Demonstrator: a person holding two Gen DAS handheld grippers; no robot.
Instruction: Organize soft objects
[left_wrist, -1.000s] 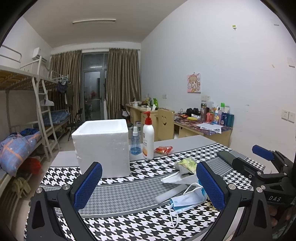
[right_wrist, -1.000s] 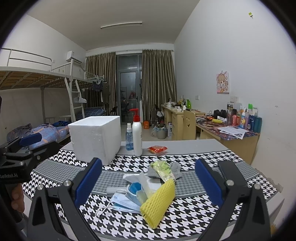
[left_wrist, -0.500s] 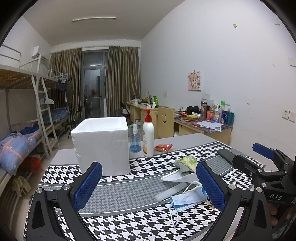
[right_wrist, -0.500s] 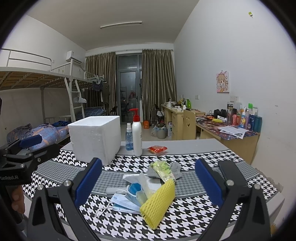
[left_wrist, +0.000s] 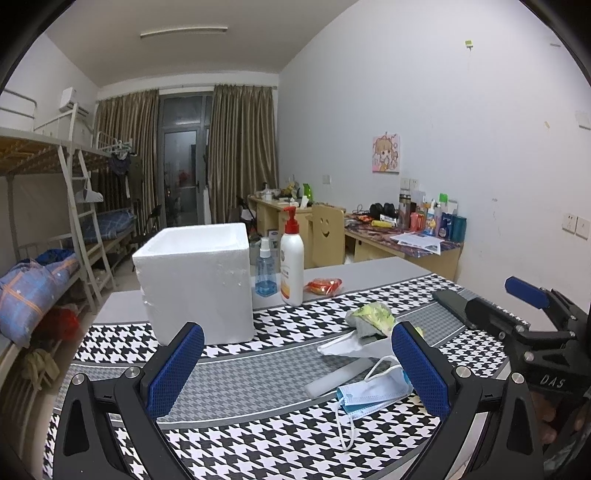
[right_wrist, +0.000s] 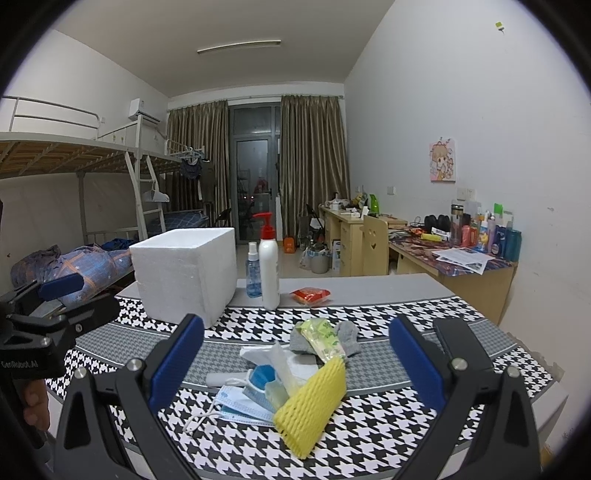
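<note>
Nothing's really moved lately: left tool and right tool both gape empty above the desk, yellow foam net at 6 o'clock of the white foam box.

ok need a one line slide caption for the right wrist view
Open right tool above a pile of soft items, yellow foam net and face mask, with the white foam box behind on the houndstooth table.

Right tool spread wide, yellow foam net, face mask, foam box
</note>
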